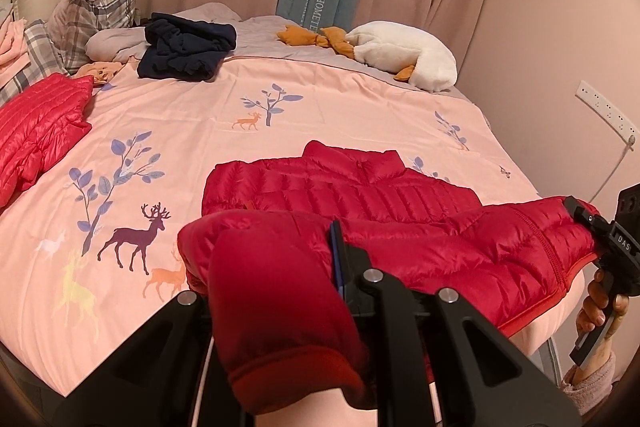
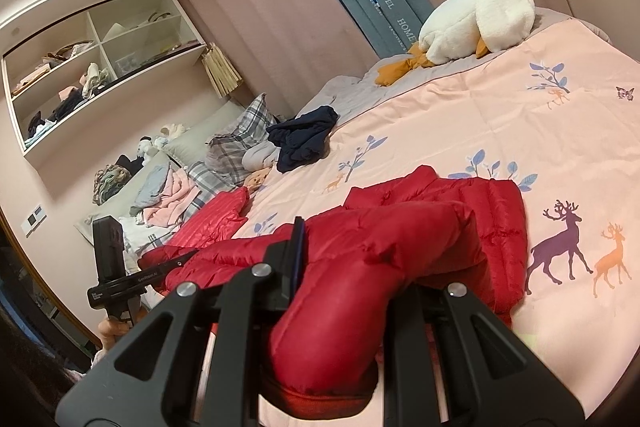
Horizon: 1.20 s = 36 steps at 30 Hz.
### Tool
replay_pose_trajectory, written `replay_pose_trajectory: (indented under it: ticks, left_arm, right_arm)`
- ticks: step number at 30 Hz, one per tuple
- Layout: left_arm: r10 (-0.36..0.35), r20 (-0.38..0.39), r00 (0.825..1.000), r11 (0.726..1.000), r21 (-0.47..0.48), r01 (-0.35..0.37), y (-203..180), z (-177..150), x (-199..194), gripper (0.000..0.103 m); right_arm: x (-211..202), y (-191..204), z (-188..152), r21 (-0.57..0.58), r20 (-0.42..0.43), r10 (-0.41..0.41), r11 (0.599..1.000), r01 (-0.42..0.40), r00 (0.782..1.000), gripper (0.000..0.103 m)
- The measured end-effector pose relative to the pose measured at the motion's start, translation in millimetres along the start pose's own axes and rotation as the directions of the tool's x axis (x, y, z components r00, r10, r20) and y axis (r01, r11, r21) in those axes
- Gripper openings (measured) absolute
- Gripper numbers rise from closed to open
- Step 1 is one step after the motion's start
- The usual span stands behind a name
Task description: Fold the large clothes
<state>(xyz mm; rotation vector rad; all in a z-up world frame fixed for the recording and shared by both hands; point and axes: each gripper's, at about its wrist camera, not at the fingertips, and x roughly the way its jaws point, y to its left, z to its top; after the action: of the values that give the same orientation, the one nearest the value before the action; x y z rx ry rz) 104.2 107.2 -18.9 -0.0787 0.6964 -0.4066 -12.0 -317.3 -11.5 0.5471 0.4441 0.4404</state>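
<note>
Red down jacket [image 1: 400,211] lies at near edge of bed [image 1: 280,99], its hem corners clamped in jaws of left gripper [image 1: 280,307] and right gripper [image 2: 344,291]; light, puffy, slick shell—likely best pinched deep at seams.

Jacket [image 1: 360,195] on bed [image 1: 200,131], seemingly near-edge
</note>
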Motion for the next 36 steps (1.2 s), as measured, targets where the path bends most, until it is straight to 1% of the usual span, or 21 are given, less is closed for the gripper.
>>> replay_pose_trajectory:
  ticks: [12,26,36]
  left_arm:
    - [0.013,-0.005,1.0,1.0,-0.003,-0.013,1.7,8.8,14.3,0.014]
    - [0.037,-0.007,0.999,0.999,0.007,-0.037,4.7,18.7,42.3,0.014]
    - [0.052,-0.026,0.998,0.999,0.007,-0.052,8.8,27.4,66.8,0.014]
  right_arm:
    - [15.6,-12.6,7.3,0.007,0.005,-0.018,1.0,0.018,1.0,0.016]
    - [32.1,-22.0,11.3,0.003,0.002,-0.046,0.999,0.046,0.999,0.016]
    - [48.3,-30.8,15.2,0.015,-0.003,-0.065,0.998,0.065,0.998,0.016]
